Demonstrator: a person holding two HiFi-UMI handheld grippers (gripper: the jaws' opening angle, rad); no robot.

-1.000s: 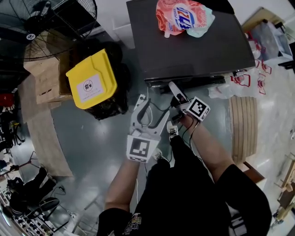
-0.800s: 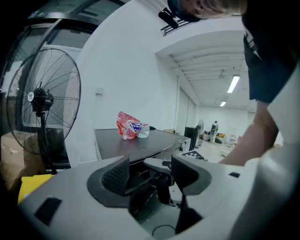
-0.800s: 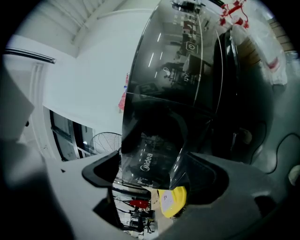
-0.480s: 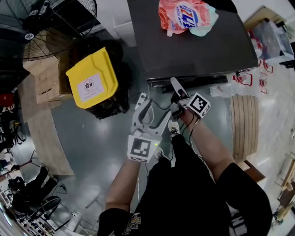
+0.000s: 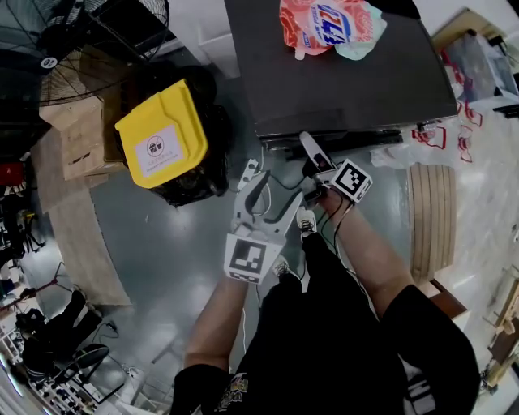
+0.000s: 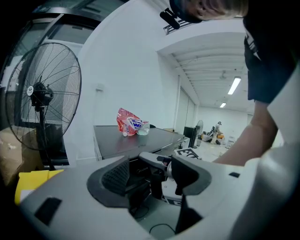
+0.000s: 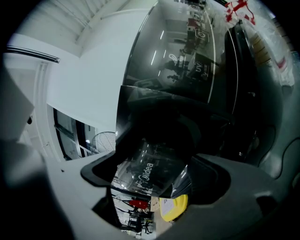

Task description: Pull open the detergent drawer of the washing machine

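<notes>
Right gripper (image 5: pixel 315 159) crept toward washing machine (image 5: pixel 340 73) front edge over last second; fingers spread wider, now fully apart, holding nothing. Detergent drawer (image 7: pixel 154 159) likely glossy logo panel dead ahead between fingers, 12 o'clock, at machine's top front, not gripped. Left gripper (image 5: pixel 272 193) at 7 o'clock of right, fingers open, empty. Drawer judged rigid plastic, light, slick face; hook recess or lip, pull straight, expect detent.

Red detergent pouch (image 5: pixel 328 24) on washing machine top (image 5: pixel 349 89); yellow bin (image 5: pixel 160 139) on floor (image 5: pixel 162 259).
</notes>
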